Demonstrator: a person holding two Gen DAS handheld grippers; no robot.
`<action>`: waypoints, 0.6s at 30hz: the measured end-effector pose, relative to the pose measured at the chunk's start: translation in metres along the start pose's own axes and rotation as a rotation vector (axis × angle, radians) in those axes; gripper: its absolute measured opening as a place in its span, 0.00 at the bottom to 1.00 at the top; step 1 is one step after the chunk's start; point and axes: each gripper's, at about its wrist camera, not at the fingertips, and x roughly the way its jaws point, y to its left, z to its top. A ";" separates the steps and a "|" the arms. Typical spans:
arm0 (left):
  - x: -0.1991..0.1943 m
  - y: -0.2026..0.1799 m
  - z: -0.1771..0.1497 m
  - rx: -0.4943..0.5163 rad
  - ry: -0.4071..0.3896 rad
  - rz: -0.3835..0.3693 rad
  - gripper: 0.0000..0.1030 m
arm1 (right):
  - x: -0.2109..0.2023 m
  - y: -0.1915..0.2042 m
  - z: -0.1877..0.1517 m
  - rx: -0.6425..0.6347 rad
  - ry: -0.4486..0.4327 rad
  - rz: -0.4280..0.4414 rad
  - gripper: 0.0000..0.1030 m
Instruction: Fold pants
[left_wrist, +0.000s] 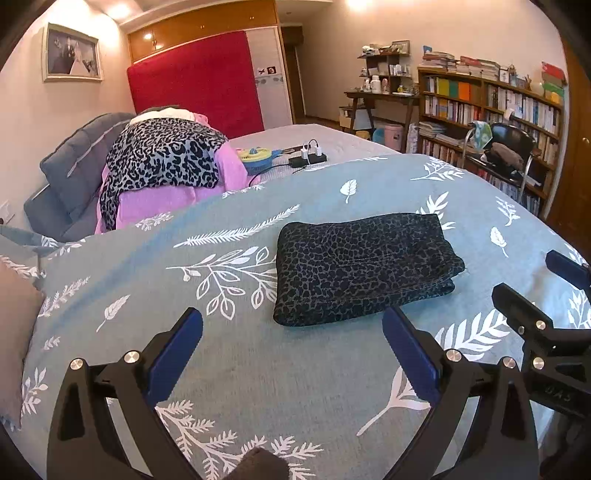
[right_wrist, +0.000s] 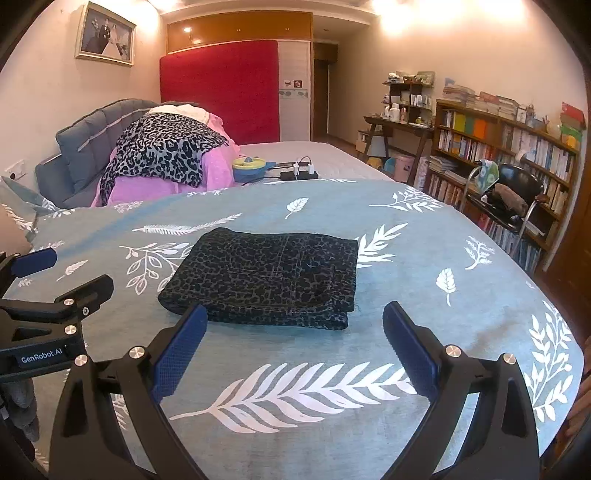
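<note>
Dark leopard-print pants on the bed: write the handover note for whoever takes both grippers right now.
Left gripper: open, holding nothing, hovering over the bedspread just short of the pants.
Right gripper: open, holding nothing, hovering at the pants' near edge.
Dark leopard-print pants: folded into a compact rectangle, lying flat on the grey-blue leaf-print bedspread.
Done: the folding appears complete; layers stacked fairly neatly.
Left: probably nothing beyond tidying the slightly uneven right-hand edges, then withdrawing.
</note>
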 end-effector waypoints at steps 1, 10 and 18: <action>0.000 0.000 0.000 0.000 0.000 0.001 0.94 | 0.000 0.000 0.000 -0.002 0.002 -0.004 0.94; 0.001 0.002 -0.002 -0.005 0.007 -0.005 0.94 | 0.005 0.005 -0.001 -0.020 0.013 -0.004 0.94; -0.001 0.001 -0.002 0.005 -0.001 0.001 0.94 | 0.006 0.008 0.000 -0.027 0.010 -0.003 0.94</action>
